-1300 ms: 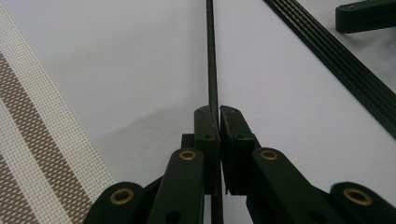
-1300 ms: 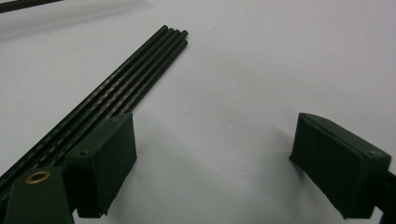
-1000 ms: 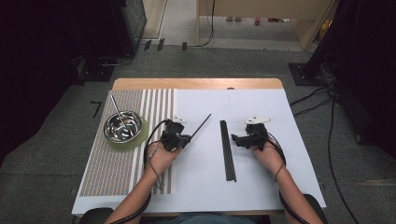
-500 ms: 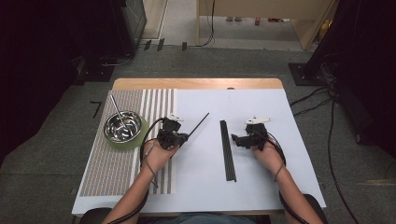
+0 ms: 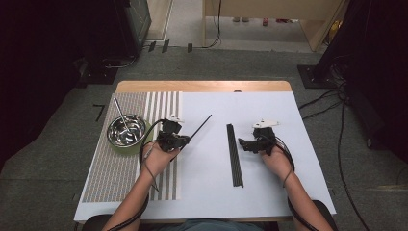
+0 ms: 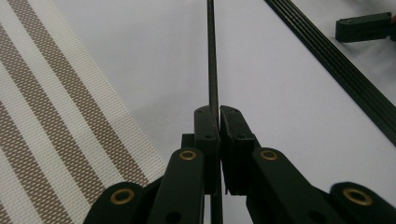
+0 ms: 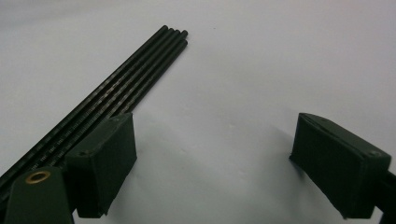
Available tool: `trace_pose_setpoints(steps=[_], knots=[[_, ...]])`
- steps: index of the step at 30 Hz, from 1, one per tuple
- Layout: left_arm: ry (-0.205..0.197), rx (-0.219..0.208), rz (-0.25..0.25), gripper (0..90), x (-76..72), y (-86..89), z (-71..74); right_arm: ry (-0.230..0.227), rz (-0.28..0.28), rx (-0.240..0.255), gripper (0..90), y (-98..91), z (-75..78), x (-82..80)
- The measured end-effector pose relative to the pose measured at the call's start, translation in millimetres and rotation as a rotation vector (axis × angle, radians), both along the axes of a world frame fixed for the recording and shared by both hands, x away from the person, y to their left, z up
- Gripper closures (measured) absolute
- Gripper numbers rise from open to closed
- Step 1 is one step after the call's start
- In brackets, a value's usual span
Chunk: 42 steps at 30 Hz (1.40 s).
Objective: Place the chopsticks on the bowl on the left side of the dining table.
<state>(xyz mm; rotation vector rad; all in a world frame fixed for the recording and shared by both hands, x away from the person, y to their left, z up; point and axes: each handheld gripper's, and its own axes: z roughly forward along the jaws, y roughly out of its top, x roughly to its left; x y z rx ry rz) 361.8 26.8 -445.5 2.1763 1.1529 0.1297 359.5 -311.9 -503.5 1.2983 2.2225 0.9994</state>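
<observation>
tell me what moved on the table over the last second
The left gripper, shut on one thin black rod, shifted slightly left toward the round steel bowl, taking the rod along. The open right gripper and the bundle of black rods stayed put.

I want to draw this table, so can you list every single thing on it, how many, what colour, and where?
held stick: one, black, clamped in the left gripper, pointing up and right
stick bundle: several, black, side by side on the white sheet
metal bowl: one, silver, on a green ring on the mat, rod inside
striped mat: one, brown and white, table's left part
white sheet: one, covers the table
left gripper: black, shut on the stick
right gripper: black, open, beside the bundle
</observation>
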Motion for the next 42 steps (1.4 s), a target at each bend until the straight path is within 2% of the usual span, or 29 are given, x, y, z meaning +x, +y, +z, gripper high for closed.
trace_pose_setpoints(steps=[14, 42], knots=[[0.004, 0.004, -0.015, 87.6, 2.4, 10.6, 5.7, 0.0, -0.001, 0.001, 13.6, 0.1, 0.0, 0.0], [0.001, 0.014, -0.007, 87.6, 5.3, 37.0, 16.6, 0.001, -0.002, 0.002, 13.6, 0.2, 0.0, -0.1]])
